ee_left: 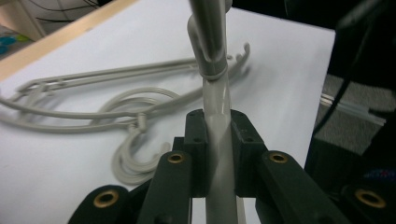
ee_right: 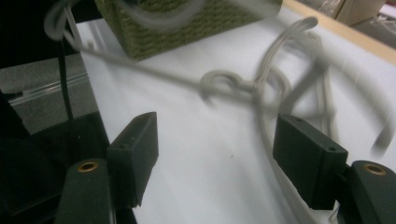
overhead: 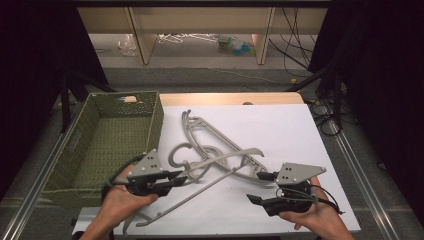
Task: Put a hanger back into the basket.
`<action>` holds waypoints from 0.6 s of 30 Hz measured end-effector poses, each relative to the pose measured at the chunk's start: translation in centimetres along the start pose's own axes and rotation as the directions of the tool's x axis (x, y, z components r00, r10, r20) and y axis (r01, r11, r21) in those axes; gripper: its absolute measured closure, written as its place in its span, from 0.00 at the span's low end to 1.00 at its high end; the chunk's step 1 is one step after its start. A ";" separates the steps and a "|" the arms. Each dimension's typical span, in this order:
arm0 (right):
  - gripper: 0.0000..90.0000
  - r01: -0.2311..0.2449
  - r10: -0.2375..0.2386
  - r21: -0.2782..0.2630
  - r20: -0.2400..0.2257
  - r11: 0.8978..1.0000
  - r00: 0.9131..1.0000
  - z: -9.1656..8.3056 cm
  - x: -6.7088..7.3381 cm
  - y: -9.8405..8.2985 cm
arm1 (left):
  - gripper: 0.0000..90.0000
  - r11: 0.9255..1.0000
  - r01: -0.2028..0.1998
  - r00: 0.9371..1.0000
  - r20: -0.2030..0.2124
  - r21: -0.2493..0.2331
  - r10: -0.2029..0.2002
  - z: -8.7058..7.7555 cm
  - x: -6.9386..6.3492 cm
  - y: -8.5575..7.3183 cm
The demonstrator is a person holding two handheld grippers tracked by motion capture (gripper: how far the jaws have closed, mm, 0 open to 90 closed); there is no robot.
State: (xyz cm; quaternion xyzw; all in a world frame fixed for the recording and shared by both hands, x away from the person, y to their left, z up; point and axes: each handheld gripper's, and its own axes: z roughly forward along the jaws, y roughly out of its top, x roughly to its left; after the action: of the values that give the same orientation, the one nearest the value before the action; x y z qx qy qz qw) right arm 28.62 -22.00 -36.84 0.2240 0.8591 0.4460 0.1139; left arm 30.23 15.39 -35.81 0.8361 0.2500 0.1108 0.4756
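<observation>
Green woven basket (overhead: pixel 107 145) at table's left edge, white table sheet (overhead: pixel 280 130), wooden table edge (overhead: pixel 230 98) beyond, cables (overhead: pixel 300 45) on floor

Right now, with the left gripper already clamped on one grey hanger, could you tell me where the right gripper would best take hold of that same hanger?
Probably on the hanger's straight bar near the right gripper, coming in from the table's near right side. The bar is thin, lies clear of the tangled hooks, and fits between the open jaws. The left gripper holds the other end.
</observation>
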 end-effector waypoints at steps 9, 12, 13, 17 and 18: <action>0.34 -0.038 0.039 0.041 -0.024 0.998 0.999 1.2 -0.4 -2.3 | 0.88 0.997 0.048 0.993 -0.103 -0.055 -0.054 -6.8 4.0 3.6; 0.31 -0.048 0.049 0.034 -0.022 0.998 0.999 1.6 -0.6 -2.6 | 0.88 0.995 0.062 0.982 -0.175 -0.074 -0.074 -8.9 6.3 4.4; 0.31 -0.054 0.055 0.034 -0.018 0.998 0.998 1.7 -0.6 -2.6 | 0.88 0.995 0.068 0.975 -0.207 -0.078 -0.083 -9.6 7.1 4.5; 0.28 -0.058 0.058 0.038 -0.016 0.998 0.998 2.2 -0.8 -3.0 | 0.88 0.995 0.061 0.954 -0.289 -0.081 -0.082 -11.4 10.8 4.1; 0.28 -0.061 0.062 0.042 -0.018 0.997 0.998 2.3 -0.8 -3.0 | 0.88 0.994 0.067 0.949 -0.304 -0.081 -0.089 -11.6 11.4 4.0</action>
State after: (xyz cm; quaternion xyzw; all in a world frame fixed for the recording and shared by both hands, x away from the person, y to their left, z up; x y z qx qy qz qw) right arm 29.34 -22.26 -40.63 0.2483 0.8618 0.4336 0.0872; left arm 36.28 28.23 -27.01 0.7811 0.3496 0.2293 0.4638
